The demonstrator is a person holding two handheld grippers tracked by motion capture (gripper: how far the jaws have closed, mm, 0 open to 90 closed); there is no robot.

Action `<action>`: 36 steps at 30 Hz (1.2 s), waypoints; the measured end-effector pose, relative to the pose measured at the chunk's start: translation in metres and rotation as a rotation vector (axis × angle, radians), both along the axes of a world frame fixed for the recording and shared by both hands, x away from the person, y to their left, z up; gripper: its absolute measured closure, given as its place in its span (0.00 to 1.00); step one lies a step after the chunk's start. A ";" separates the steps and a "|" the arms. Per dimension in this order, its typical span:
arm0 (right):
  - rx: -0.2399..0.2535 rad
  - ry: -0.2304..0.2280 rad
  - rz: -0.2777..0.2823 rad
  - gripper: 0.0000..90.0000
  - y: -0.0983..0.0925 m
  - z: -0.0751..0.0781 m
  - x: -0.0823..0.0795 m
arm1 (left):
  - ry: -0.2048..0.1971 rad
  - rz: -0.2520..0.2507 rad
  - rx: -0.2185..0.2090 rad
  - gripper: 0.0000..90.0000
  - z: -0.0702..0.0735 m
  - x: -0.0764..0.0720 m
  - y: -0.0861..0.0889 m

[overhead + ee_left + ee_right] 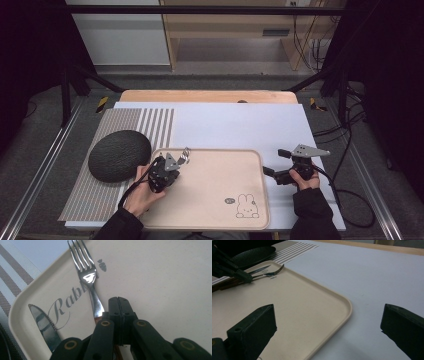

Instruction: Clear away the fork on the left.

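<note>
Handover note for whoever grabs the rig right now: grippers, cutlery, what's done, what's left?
Left gripper: jaws shut, tips over the fork handle; whether it pinches it, cannot tell.
Right gripper: open, holding nothing, over the tray's right edge.
Fork and knife lie side by side in the tray's far-left corner, beside the dark plate on the striped mat.
Left: likely moving the cutlery.

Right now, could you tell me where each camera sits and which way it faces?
High view: above the person's side, looking forward and down on the tray; both forearms, left gripper, right gripper.
Left gripper view: along its shut jaws at the fork and knife.
Right gripper view: between open jaws, across the tray's corner.
All three share the tray and fork.
</note>
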State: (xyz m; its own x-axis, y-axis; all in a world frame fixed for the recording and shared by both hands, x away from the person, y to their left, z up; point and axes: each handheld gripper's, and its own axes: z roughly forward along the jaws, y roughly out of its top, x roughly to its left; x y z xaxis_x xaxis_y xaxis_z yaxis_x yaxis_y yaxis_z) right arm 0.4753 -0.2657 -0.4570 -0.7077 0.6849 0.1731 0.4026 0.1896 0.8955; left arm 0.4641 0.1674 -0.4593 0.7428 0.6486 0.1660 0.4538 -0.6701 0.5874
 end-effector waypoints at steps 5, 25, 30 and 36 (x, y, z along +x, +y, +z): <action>-0.002 -0.001 0.001 0.00 0.000 0.000 0.000 | 0.004 0.009 0.005 1.00 -0.002 0.000 0.002; 0.002 0.000 0.000 0.00 0.000 0.000 0.000 | 0.013 0.055 0.002 1.00 -0.001 -0.005 0.019; 0.001 0.001 0.001 0.00 0.000 0.001 0.000 | 0.014 0.061 -0.001 1.00 -0.001 -0.006 0.023; 0.000 -0.001 0.002 0.00 0.000 0.000 0.000 | 0.009 0.064 -0.011 1.00 -0.002 -0.007 0.027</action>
